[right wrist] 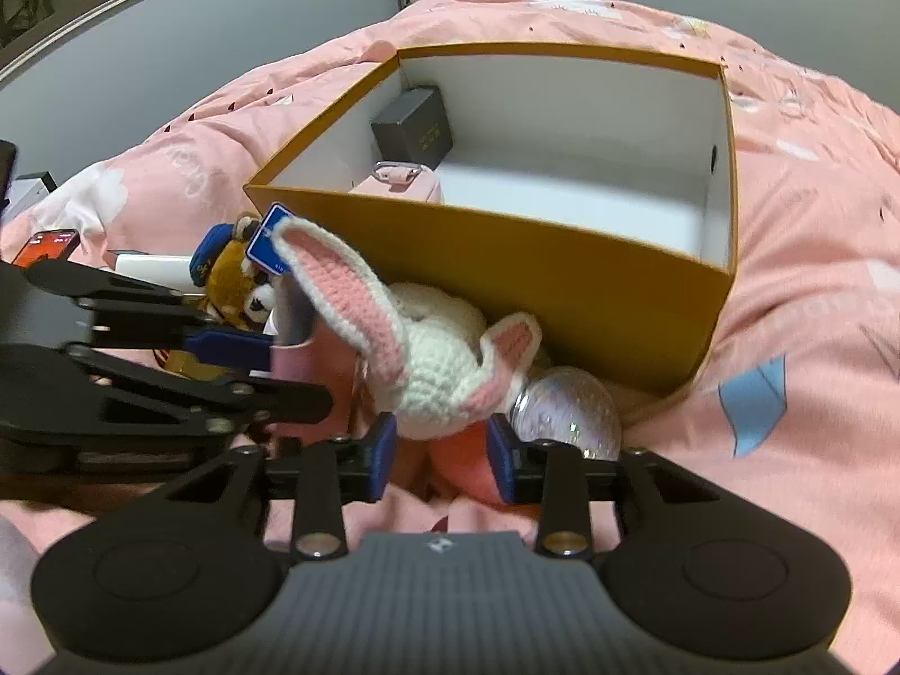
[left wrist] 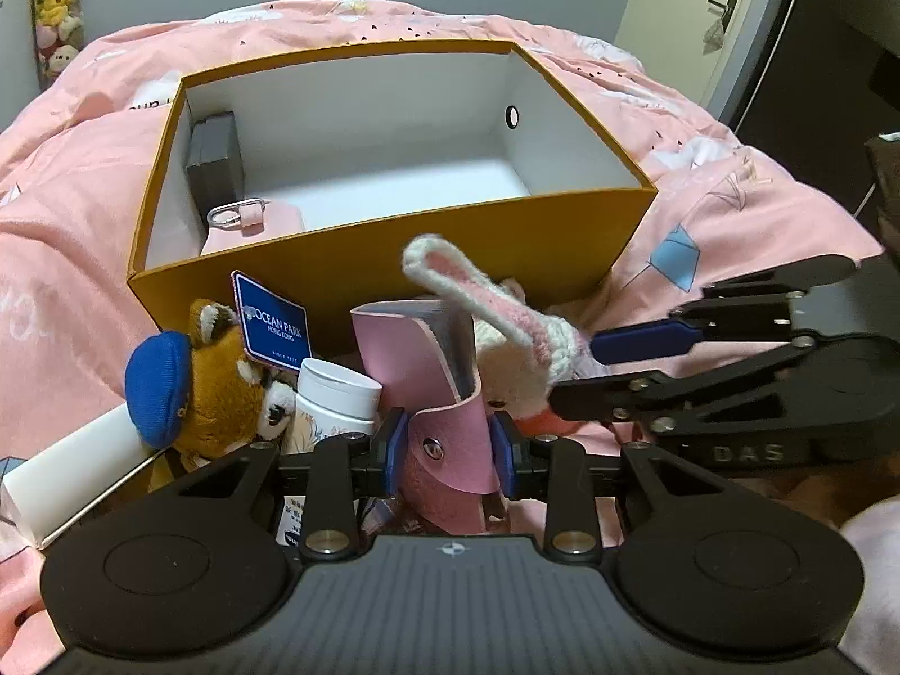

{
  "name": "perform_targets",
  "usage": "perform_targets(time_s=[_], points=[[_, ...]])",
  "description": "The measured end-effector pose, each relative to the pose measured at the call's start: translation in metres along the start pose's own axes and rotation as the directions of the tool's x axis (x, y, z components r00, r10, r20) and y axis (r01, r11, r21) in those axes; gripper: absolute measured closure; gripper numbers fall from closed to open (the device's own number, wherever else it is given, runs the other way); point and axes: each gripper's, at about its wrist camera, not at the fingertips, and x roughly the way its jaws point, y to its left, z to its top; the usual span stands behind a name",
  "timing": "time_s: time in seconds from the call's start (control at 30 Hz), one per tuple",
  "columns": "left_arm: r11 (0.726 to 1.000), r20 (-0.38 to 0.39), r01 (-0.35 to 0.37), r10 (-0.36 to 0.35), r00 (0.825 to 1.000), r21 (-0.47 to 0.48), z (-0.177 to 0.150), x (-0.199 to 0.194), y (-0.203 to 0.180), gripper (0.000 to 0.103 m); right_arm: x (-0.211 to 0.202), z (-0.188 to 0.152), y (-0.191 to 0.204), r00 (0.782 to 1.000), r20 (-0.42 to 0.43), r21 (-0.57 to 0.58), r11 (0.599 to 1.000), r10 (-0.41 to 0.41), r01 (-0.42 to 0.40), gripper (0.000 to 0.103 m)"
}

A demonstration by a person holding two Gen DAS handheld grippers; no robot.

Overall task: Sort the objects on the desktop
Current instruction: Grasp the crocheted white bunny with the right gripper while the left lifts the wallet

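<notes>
My left gripper (left wrist: 450,447) is shut on a pink leather key case (left wrist: 433,371) with a snap, held upright in front of the orange box (left wrist: 394,259). A white and pink crochet bunny (right wrist: 439,377) lies against the box's near wall with one ear up. My right gripper (right wrist: 441,450) stands open at the bunny's near side, pads flanking its lower edge without squeezing. In the left wrist view the right gripper (left wrist: 574,374) comes in from the right onto the bunny (left wrist: 517,360). Inside the box are a dark grey small box (left wrist: 216,160) and a pink pouch with a metal ring (left wrist: 247,219).
Left of the key case lie a brown plush with a blue cap (left wrist: 197,382), its blue tag (left wrist: 273,326), a white bottle (left wrist: 337,394) and a long white carton (left wrist: 73,467). A clear glass ball (right wrist: 568,410) rests by the box. Everything sits on a pink quilt (right wrist: 815,281).
</notes>
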Motion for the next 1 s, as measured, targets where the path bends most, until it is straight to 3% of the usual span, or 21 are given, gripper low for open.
perform_targets(time_s=[0.27,0.53,0.7,1.0], points=[[0.998,-0.056,-0.012,0.008,0.998,-0.066,0.000,0.018,0.012,0.065,0.030,0.012,-0.003,0.999,-0.019,0.011,1.000,0.029,-0.029,0.051],[0.996,-0.061,0.004,-0.009,0.998,-0.090,-0.001,0.025,0.016,0.065,0.040,0.007,-0.018,0.994,-0.016,0.108,0.989,0.107,-0.105,0.055],[0.998,-0.033,-0.001,-0.001,0.999,-0.065,-0.002,0.018,0.012,0.067,0.030,0.009,-0.015,0.996,0.007,0.097,0.991,0.094,-0.095,0.060],[0.999,0.082,0.050,-0.049,0.995,-0.008,0.008,-0.015,-0.004,0.067,-0.018,0.023,-0.019,0.992,0.092,0.100,0.991,0.082,-0.091,0.062]])
